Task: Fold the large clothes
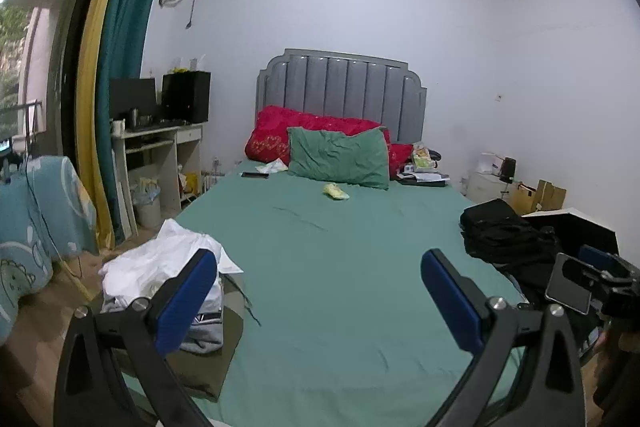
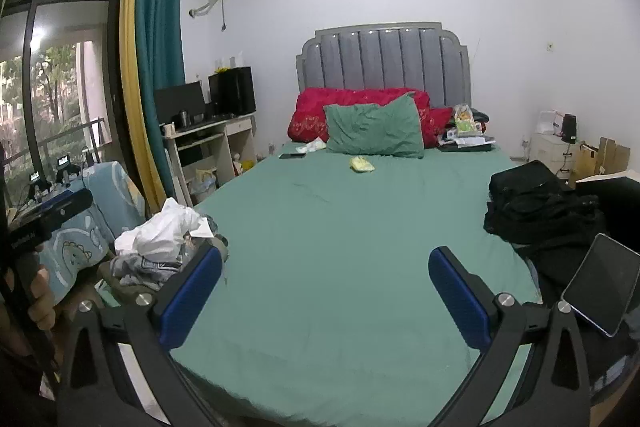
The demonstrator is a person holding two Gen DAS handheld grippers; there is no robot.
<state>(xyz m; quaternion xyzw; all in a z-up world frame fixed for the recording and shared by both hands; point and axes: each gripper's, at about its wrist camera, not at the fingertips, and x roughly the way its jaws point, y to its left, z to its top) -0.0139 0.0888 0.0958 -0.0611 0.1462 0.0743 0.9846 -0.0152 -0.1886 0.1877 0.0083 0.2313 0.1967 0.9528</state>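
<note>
A pile of white and grey clothes (image 1: 160, 267) lies at the left edge of the green bed (image 1: 340, 267); it also shows in the right wrist view (image 2: 160, 243). A heap of black clothes (image 1: 504, 231) lies at the bed's right edge, also in the right wrist view (image 2: 536, 211). My left gripper (image 1: 318, 291) is open and empty, held above the foot of the bed. My right gripper (image 2: 326, 287) is open and empty over the green sheet (image 2: 340, 247). Both sets of blue pads stand wide apart.
A green pillow (image 1: 340, 159) and red quilt (image 1: 280, 135) lie at the headboard, with a small yellow item (image 1: 336, 191) and a phone (image 1: 255, 175) on the sheet. A desk (image 1: 160, 147) stands left. A phone screen (image 2: 600, 285) sits at the right.
</note>
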